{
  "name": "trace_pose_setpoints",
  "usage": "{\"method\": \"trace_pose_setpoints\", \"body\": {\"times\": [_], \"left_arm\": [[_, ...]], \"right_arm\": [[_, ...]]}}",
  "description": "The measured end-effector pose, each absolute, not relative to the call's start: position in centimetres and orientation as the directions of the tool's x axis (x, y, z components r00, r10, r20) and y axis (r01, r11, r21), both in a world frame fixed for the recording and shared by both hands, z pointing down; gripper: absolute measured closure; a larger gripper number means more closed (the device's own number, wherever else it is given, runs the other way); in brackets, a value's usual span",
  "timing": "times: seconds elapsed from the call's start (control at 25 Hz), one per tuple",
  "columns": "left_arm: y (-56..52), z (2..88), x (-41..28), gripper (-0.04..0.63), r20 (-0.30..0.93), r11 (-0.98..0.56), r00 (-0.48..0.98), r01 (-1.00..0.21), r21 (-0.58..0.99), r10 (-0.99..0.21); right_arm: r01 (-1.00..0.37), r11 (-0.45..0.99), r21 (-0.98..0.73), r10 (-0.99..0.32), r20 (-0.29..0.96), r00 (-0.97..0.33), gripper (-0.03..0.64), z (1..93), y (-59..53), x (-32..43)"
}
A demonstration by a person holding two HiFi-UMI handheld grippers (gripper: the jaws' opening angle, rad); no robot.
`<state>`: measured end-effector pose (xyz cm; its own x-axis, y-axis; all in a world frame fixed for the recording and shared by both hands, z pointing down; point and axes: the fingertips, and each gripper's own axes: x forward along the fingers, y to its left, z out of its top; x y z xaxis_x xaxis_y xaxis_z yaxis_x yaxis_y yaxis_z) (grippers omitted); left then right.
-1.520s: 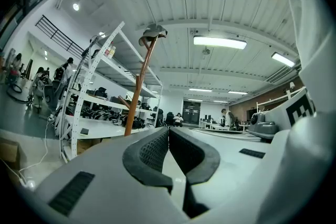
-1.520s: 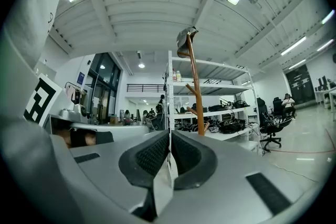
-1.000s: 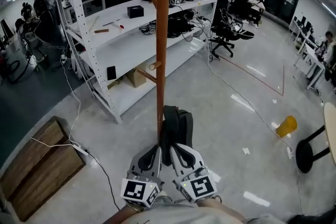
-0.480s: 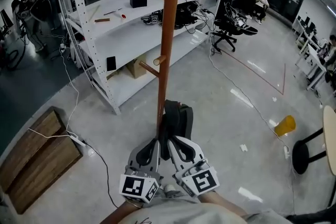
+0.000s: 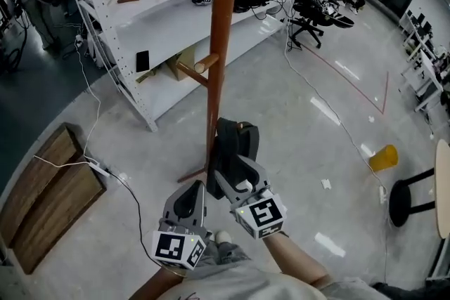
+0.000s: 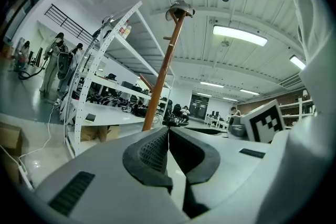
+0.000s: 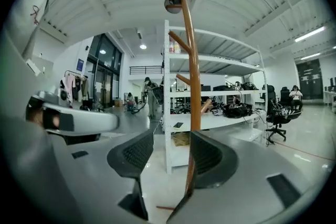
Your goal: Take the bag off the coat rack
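- Lying at the far left of the head view, a wooden platform rests on the grey floor, with a white shelving rack behind it.
- The left gripper has its jaws pressed together with nothing between them; it sits low, just left of the pole's foot.
- The coat rack, a brown wooden pole with stub pegs, rises through the middle of the view.
- The black bag is off the pegs, low beside the foot of the pole and seemingly on the floor.
- The right gripper is right by the bag; its jaws have just been opening and now stand apart, with only floor and the pole beyond showing in the gap.
- A yellow cup-like thing lies on the floor to the right, near a black stool.
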<state>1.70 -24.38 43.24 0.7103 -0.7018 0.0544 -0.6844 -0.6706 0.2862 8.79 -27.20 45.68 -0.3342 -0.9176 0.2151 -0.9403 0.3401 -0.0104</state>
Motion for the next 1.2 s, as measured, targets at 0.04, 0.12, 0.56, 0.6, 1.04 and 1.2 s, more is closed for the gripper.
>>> {"method": "trace_pose_setpoints", "body": {"times": [0.04,0.12,0.56,0.6,1.04,1.2], "left_arm": [[-24.5,43.9,1.8,0.577,0.069,-0.666,0.709,-0.688,0.289,-0.702],[-25.0,45.4,1.8,0.577,0.108,-0.654,0.703,-0.699,0.288,-0.703],[-27.5,47.3,1.1,0.577,0.148,-0.613,0.672,-0.729,0.304,-0.726],[-27.5,47.1,1.1,0.577,0.145,-0.613,0.672,-0.729,0.304,-0.727],[-26.7,45.8,-0.5,0.577,0.134,-0.593,0.648,-0.748,0.298,-0.75],[-26.5,46.1,-1.5,0.577,0.142,-0.578,0.633,-0.761,0.295,-0.761]], "right_arm": [[-0.945,0.327,-0.012,-0.917,0.237,-0.321,0.408,46.9,-28.1,9.5],[-0.952,0.306,-0.024,-0.912,0.28,-0.3,0.4,49.3,-30.1,10.9],[-0.981,0.193,0.018,-0.938,0.297,-0.179,0.39,55.1,-36.7,14.7],[-0.983,0.184,0.014,-0.939,0.3,-0.171,0.39,55.1,-36.5,14.7],[-0.991,0.127,-0.045,-0.926,0.351,-0.135,0.38,57.1,-38.4,16.6],[-0.982,0.147,-0.119,-0.921,0.346,-0.18,0.38,57.4,-38.7,16.0]]}}
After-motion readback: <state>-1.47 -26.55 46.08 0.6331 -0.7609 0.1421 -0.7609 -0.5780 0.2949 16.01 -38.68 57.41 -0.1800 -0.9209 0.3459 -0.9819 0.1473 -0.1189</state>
